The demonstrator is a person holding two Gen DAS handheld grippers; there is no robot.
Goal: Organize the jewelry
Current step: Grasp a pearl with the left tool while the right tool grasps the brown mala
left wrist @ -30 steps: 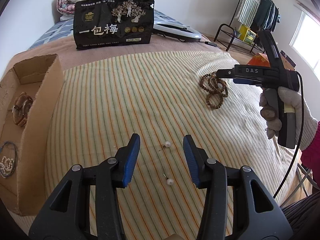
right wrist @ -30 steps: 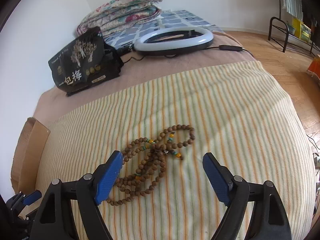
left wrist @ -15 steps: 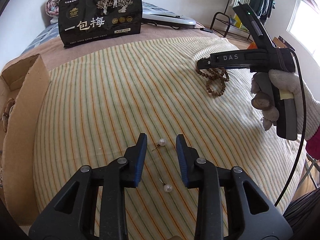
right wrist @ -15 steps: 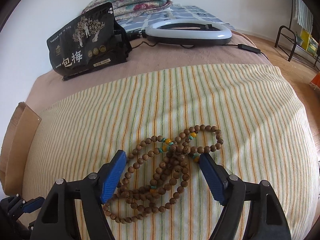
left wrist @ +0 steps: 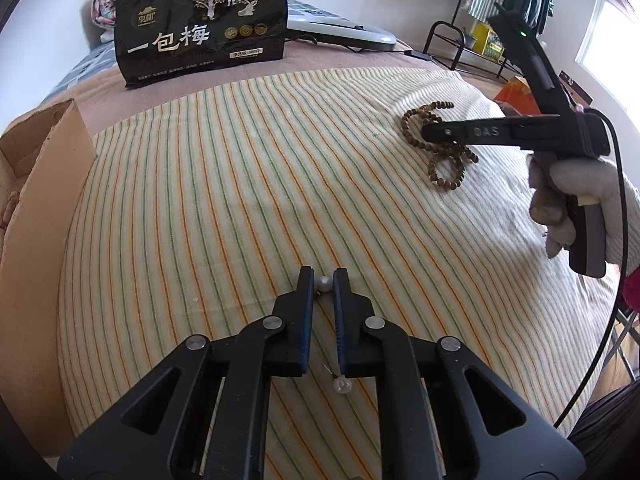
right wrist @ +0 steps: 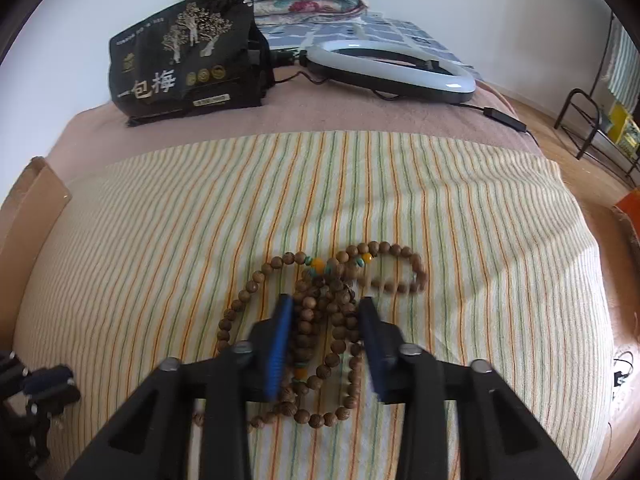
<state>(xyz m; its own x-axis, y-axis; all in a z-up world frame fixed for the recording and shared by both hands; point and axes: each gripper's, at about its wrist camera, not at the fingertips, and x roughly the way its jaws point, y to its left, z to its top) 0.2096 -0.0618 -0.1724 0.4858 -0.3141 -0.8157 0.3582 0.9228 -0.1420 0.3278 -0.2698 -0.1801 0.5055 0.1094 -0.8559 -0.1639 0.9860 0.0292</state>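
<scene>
left gripper jaws clamped on pearl earring | right gripper jaws closing around bead necklace

Cream cloth striped in orange and green. Brown wooden bead string dotted with turquoise and amber-yellow beads. White pearl stud earring between black gripper arms with blue pads. Black snack pouch printed with gold trees and white characters. Plain tan cardboard box. White ring lamp.

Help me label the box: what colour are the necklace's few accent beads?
Turquoise and orange-yellow, among brown wooden beads; clearest in the right wrist view.
</scene>
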